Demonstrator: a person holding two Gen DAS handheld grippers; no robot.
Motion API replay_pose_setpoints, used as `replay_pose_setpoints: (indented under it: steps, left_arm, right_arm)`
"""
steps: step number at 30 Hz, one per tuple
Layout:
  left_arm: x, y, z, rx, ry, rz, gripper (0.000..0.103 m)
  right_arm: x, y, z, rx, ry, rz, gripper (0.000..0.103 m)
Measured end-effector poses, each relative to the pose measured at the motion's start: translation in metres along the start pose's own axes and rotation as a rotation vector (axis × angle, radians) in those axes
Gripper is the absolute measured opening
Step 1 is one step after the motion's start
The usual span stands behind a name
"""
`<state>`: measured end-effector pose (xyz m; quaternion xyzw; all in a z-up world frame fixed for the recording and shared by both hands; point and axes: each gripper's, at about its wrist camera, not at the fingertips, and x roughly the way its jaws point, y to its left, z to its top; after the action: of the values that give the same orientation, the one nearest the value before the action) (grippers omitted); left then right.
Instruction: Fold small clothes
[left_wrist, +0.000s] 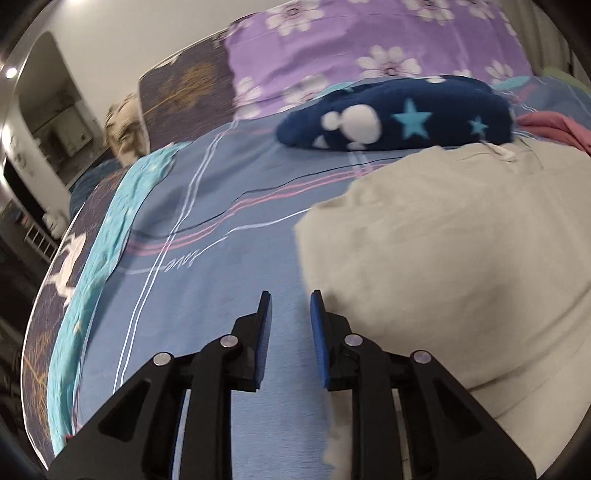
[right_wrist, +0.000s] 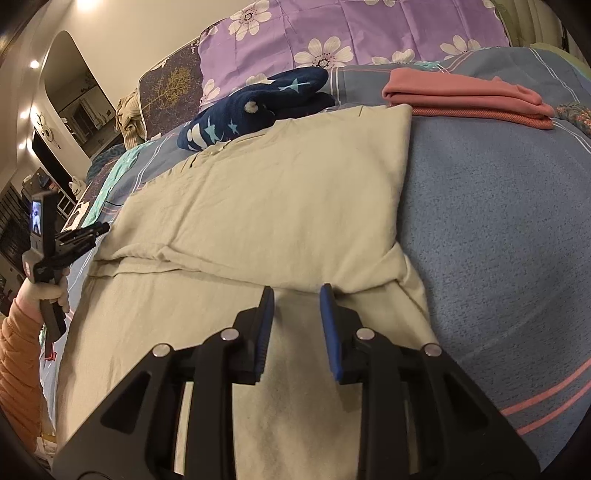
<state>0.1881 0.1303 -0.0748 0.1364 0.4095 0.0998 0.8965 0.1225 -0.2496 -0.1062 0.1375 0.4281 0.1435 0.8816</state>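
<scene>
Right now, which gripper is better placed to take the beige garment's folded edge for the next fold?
Right. The right gripper sits at the beige garment fold with open jaws; the left gripper is over bare bedsheet beside it.

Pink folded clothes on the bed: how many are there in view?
2, stacked: a smooth pink piece on top, a textured pink piece under it, beyond the beige garment. More may be hidden underneath.

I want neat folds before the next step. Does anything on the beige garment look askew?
Yes: the beige garment is bunched into a pinched knot at its right fold edge, and the folded layer's lower edge runs slanted and wrinkled rather than straight.
</scene>
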Motion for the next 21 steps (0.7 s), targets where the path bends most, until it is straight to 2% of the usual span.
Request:
replay_pose_setpoints:
  steps: [3,5,8,10,12,13,16,18,20,21]
  left_arm:
    - [-0.011,0.009,-0.002,-0.049,-0.026,-0.043,0.032]
    - [-0.025,0.004,-0.002,-0.053,-0.066,-0.089,0.034]
    - [-0.04,-0.012,-0.003,-0.048,-0.114,-0.257,0.038]
    - [-0.041,-0.03,-0.01,0.004,-0.106,-0.313,0.039]
    - [-0.031,-0.057,-0.02,0.091,-0.054,-0.32,0.04]
    - [-0.026,-0.069,-0.027,0.137,-0.044,-0.284,0.041]
    - [-0.036,-0.071,-0.025,0.151,-0.069,-0.232,0.042]
    - [-0.046,-0.074,-0.021,0.144,-0.076,-0.288,0.042]
    - [-0.06,-0.081,-0.017,0.171,-0.12,-0.332,0.043]
    - [-0.065,-0.087,-0.014,0.188,-0.139,-0.354,0.047]
  right_arm:
    - [0.0,0.0,0.0,0.002,0.0,0.011,0.03]
    - [0.001,0.001,0.0,0.0,0.0,0.014,0.031]
    - [0.002,0.002,0.0,-0.006,0.0,0.01,0.031]
    - [0.002,0.002,0.0,-0.006,-0.001,0.01,0.031]
    - [0.002,0.002,0.0,-0.005,-0.001,0.01,0.031]
    - [0.002,0.002,0.0,-0.006,-0.001,0.009,0.031]
    - [0.001,0.004,0.001,-0.009,0.003,-0.004,0.031]
    - [-0.002,0.008,0.007,0.003,0.015,-0.014,0.033]
    - [-0.006,0.015,0.02,0.006,-0.001,0.011,0.033]
    - [-0.007,0.018,0.025,-0.005,-0.016,0.014,0.033]
